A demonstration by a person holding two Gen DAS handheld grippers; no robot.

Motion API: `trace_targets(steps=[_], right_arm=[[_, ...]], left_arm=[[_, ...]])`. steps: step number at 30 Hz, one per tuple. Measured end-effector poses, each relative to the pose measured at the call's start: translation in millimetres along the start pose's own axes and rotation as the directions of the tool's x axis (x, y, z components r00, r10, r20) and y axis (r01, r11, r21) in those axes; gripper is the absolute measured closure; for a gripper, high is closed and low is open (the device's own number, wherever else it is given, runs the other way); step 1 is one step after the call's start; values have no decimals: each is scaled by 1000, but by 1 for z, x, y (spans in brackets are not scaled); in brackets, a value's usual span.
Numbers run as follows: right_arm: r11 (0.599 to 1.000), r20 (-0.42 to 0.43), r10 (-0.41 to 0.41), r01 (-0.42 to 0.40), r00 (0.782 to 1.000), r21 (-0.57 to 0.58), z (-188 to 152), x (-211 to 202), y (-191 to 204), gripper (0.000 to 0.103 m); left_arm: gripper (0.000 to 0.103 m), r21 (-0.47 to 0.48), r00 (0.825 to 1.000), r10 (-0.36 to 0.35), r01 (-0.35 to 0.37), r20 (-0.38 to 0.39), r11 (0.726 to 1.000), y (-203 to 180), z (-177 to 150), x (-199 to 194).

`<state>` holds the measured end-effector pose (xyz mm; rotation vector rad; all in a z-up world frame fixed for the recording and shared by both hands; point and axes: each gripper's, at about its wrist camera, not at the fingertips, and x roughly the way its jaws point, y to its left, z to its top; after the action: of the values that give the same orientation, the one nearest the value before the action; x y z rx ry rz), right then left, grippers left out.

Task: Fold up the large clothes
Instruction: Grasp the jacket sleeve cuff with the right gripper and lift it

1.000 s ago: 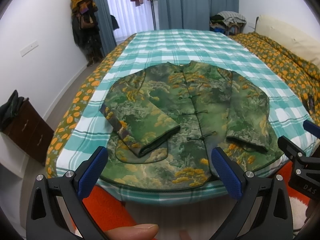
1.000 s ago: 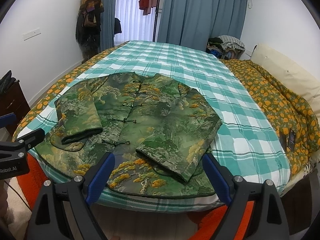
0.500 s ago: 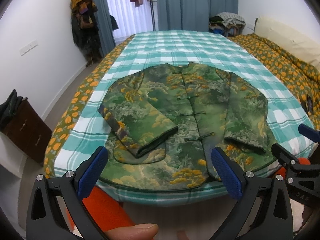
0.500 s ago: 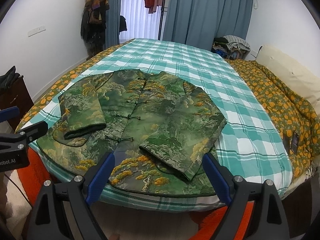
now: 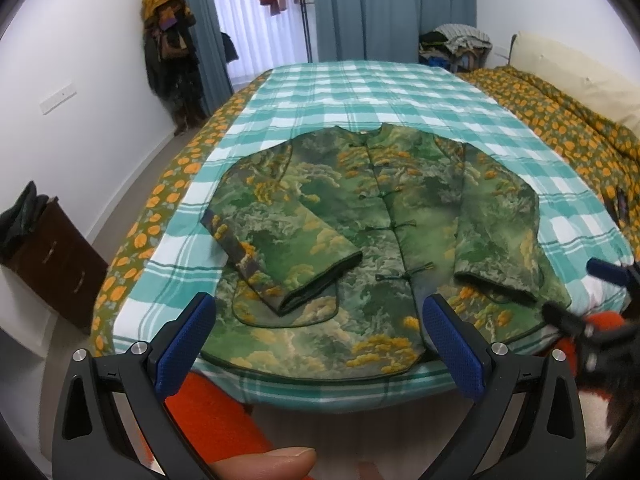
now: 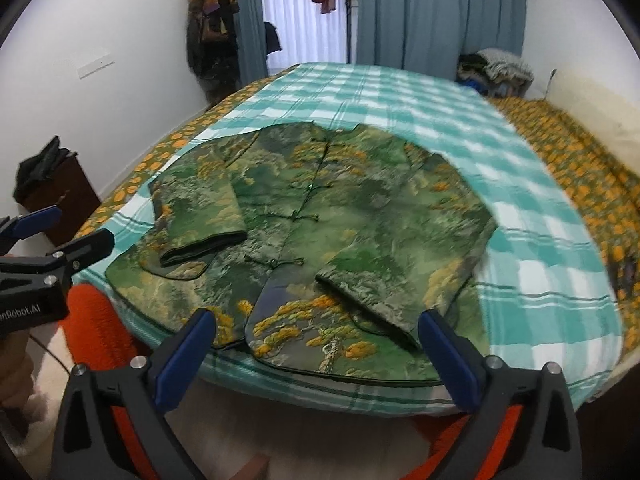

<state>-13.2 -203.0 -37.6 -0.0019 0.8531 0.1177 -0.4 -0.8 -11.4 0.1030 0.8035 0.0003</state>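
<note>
Jacket (image 5: 380,232) at the bed's (image 5: 360,88) near edge, sleeves folded in; my left gripper (image 5: 320,340) and right gripper (image 6: 316,356) gape empty. Next: grasp hem, fold toward collar.

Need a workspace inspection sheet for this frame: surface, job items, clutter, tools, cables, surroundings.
Surface: bed with teal checked cover, orange-flowered quilt along the sides.
Job's things: green patterned jacket lies flat, front up, closures fastened, hem at the near edge; both sleeves folded over the front.
Clutter: nothing seen on the cover besides the jacket.
Grippers: left tool open, holding nothing, short of the hem; right tool open, holding nothing, at the hem's right part.
Cables: thin dark cord on the floor, lower left of the right wrist view.
Surroundings: blue curtains, clothes on a wall hook, dark wooden cabinet, clothes pile.
</note>
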Motion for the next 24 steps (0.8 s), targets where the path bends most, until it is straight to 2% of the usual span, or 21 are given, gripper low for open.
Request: trace_targets(steps=[3,6,7,11,15,16,18,19,20,21,22,23,24], right_arm=[[997,-22,-77,77,997,1,0,14,-33,0],[990,-68,-134,130,989,-62,0,38,-55,0],[986,-88,-145,135,986,-102,0,48,-55,0],[970,-106,-78,51,991,-238,-3,90,-39,1],[930,-98,-142,99,985,-354,-6,146,-23,3],[924,-99,-165,118,981,-363,-6,157,-22,9],[937,-122,-137,88,983,-337,-5,169,-24,15],[948,-130,-113,68,985,-310,-3,170,-25,27],[959,-142,-80,38,987,-281,-3,169,-27,45],[967,-150,-42,2,988,-253,-2,165,-28,55],[971,-146,-15,-20,989,-238,0,158,-27,75],[972,-133,-8,-24,991,-234,0,153,-25,85],[972,-112,-9,-18,994,-234,1,143,-23,87]], left_arm=[[0,-2,1000,17,-17,6,1000,6,-3,2],[0,-12,1000,20,-20,-12,1000,9,-4,8],[0,-13,1000,19,-20,-19,1000,9,-4,10],[0,3,1000,19,-18,-17,1000,4,-5,10],[0,15,999,22,-22,-26,1000,2,-7,9],[0,15,999,27,-26,-28,1000,4,-7,9],[0,14,999,34,-34,-33,999,8,-9,10],[0,12,999,38,-37,-36,999,10,-10,11],[0,11,998,40,-39,-39,999,11,-11,12],[0,10,998,41,-40,-42,999,11,-12,13],[0,10,998,40,-39,-48,999,11,-13,14],[0,12,998,38,-38,-52,999,11,-14,16],[0,13,998,36,-35,-54,999,11,-14,17]])
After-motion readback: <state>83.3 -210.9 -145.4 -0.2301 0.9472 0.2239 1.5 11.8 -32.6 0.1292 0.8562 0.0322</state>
